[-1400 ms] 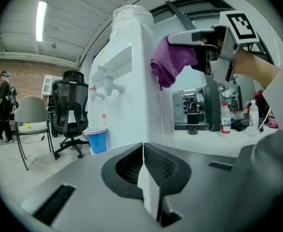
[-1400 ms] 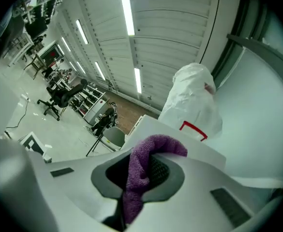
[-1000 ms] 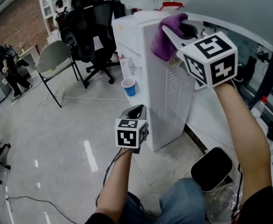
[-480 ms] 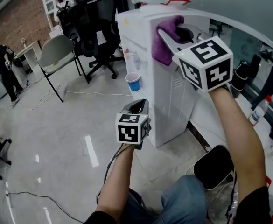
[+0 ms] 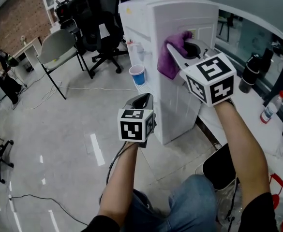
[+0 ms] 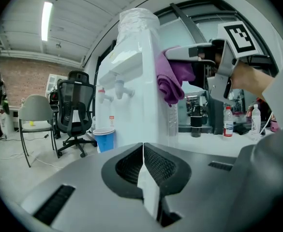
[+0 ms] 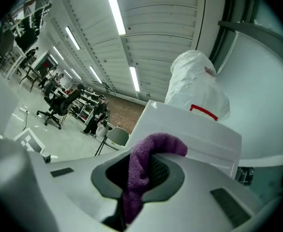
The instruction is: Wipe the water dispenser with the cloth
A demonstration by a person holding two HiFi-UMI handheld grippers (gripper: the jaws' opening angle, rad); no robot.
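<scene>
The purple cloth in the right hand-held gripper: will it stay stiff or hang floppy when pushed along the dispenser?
Probably floppy: the purple terry cloth droops in folds below the right hand-held gripper. It seems light, since one pinch holds it. Its fuzzy pile likely drags, not slips, on the white water dispenser.

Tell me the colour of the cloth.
The cloth is purple, clearest in the head view.

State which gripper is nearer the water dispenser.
Right. The right gripper holds the cloth against the water dispenser; the left gripper hangs lower, shut, clear of it.
</scene>
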